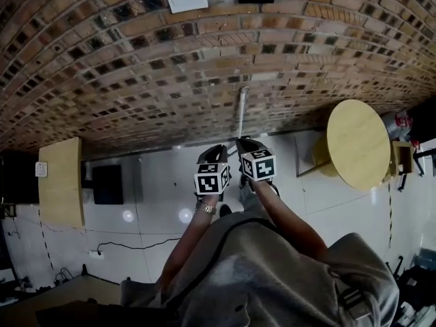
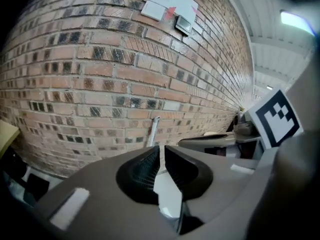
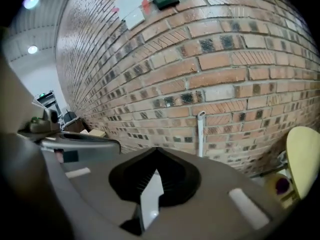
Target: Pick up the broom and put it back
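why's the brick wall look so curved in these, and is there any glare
Head view: the wide-angle lens bows the brick wall into an arc; round light spots glare off the glossy floor. Left gripper view: wall bulges, corners go black, ceiling light blown out. Right gripper view: same bulge, dark corners.

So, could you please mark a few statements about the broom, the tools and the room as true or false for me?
1. The broom stands against the brick wall. True.
2. The right tool grips the broom. False: its jaws are shut on nothing, and the broom is apart from it at the wall.
3. A round table stands to the person's right. True.
4. The left tool holds a cloth. False: nothing is between its jaws.
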The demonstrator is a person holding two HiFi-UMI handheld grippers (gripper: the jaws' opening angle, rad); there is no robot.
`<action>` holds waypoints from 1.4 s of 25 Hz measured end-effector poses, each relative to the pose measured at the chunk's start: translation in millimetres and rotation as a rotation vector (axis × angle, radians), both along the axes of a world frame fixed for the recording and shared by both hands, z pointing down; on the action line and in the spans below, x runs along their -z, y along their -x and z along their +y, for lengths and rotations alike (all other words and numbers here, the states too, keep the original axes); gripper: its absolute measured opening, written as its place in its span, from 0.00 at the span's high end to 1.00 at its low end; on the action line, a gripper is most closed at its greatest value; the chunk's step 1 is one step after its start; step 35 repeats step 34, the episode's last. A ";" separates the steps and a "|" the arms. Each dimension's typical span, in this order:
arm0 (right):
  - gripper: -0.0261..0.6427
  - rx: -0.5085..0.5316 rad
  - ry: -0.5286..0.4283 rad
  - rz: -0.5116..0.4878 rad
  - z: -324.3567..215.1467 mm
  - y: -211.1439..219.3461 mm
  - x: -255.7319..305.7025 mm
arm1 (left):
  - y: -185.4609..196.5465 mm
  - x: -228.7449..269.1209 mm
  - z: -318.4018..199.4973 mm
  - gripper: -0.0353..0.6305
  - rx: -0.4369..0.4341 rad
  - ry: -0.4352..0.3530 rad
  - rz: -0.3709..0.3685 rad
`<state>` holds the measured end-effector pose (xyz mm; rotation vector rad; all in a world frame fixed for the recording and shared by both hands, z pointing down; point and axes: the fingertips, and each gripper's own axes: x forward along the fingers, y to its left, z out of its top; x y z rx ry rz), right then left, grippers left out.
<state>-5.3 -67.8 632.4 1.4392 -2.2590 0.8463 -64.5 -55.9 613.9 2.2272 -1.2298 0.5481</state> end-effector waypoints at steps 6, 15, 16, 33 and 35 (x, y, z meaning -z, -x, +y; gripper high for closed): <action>0.96 -0.007 0.033 0.009 67.2 16.9 2.7 | 7.2 -4.7 49.6 0.89 -0.041 0.018 0.018; 0.96 0.020 -0.034 0.026 81.9 11.9 35.3 | -12.6 19.9 64.0 0.89 -0.050 -0.031 0.030; 0.96 0.022 -0.040 0.026 82.9 8.4 38.4 | -16.1 20.8 65.2 0.89 -0.047 -0.034 0.029; 0.96 0.024 -0.023 -0.020 122.1 -28.8 37.9 | -66.8 22.9 97.9 0.89 -0.091 -0.041 0.007; 0.96 0.021 -0.019 -0.023 125.3 -30.9 37.0 | -68.8 22.7 100.4 0.89 -0.091 -0.040 0.005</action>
